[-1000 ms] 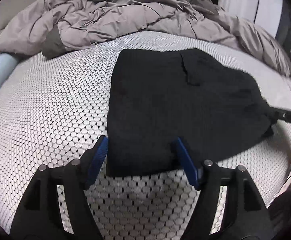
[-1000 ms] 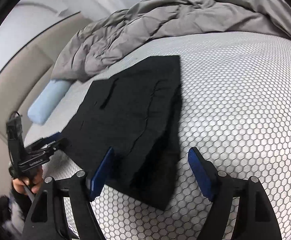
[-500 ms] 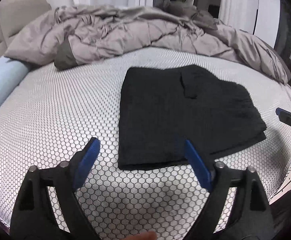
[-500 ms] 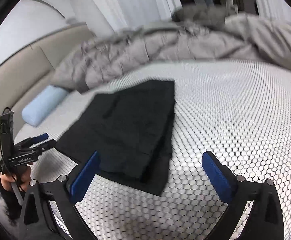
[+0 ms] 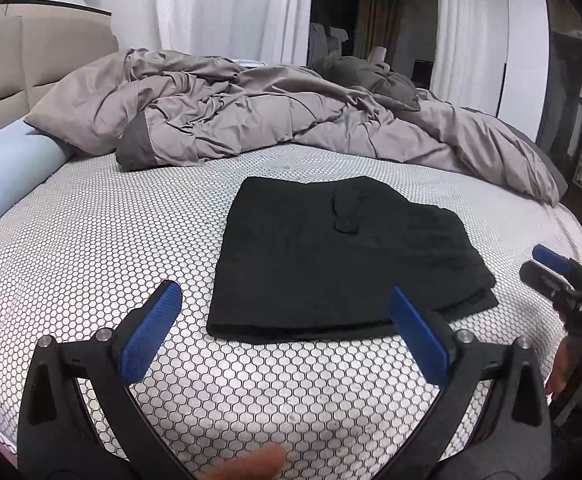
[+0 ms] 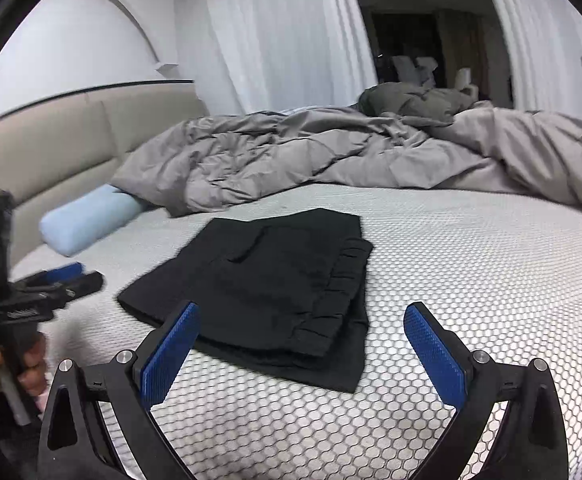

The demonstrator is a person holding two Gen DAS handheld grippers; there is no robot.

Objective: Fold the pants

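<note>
1. We see the black pants (image 5: 331, 256) lying folded into a compact rectangle on the honeycomb-patterned mattress (image 5: 91, 264), with nothing gripping them.
2. Our left gripper (image 5: 287, 328) hangs above the mattress with its 2 blue pads spread wide and empty; the near folded edge of the pants sits just beyond the pads, toward 12 o'clock.
3. Our right gripper (image 6: 303, 344) is likewise spread wide and holds nothing. In its view the pants (image 6: 267, 280) lie from 12 to 10 o'clock, the gathered waistband edge facing the camera, stacked layers showing at the near corner.
4. A pocket flap (image 5: 347, 214) shows on the top layer of the pants.
5. Each gripper shows in the other's view: the right one at 3 o'clock in the left wrist view, the left one at 9 o'clock in the right wrist view (blurred there, with a hand around its handle).
6. A rumpled grey duvet (image 5: 251, 120) is heaped along the far side of the mattress, apart from the pants.
7. A light blue bolster pillow (image 6: 87, 220) lies at 10 o'clock against the beige padded headboard (image 6: 71, 136), its far end touching the duvet.
8. White curtains (image 5: 231, 8) hang behind the bed.
</note>
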